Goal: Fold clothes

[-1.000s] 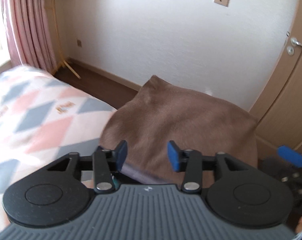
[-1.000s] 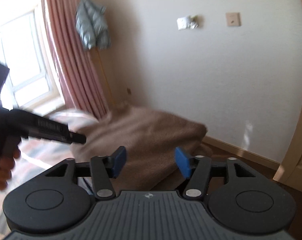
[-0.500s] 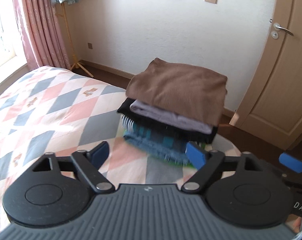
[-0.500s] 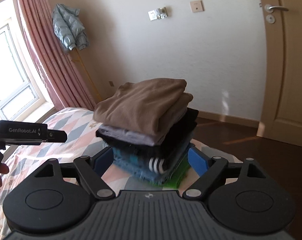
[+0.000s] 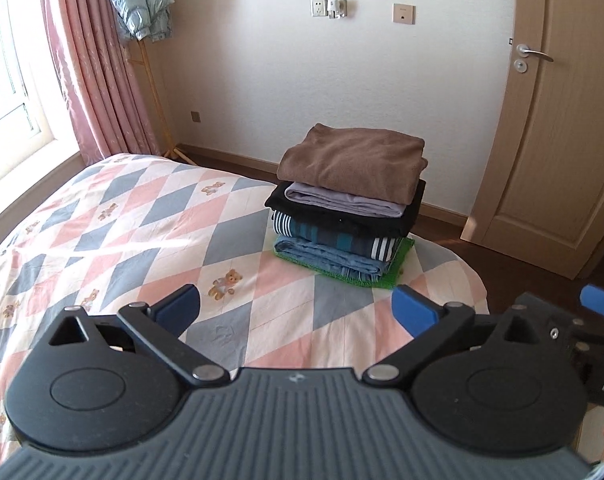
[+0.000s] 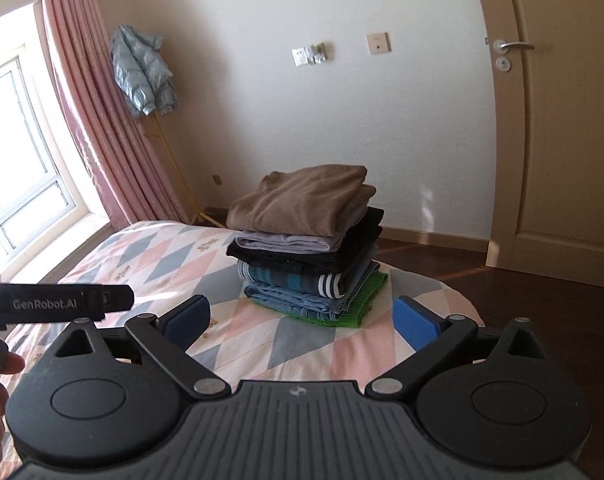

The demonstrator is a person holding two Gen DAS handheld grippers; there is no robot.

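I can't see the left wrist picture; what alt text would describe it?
A neat stack of folded clothes, a brown garment on top, sits at the far end of a bed with a pink, grey and white diamond quilt. In the foreground the left tongs stand wide open and empty; behind are a pink curtain and a closed door.

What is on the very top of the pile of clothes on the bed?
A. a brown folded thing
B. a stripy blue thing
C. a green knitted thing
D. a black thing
A: the brown folded garment lies on top of the pile, above the pale grey, black, striped, denim and green layers, and the right wrist view shows the same order.
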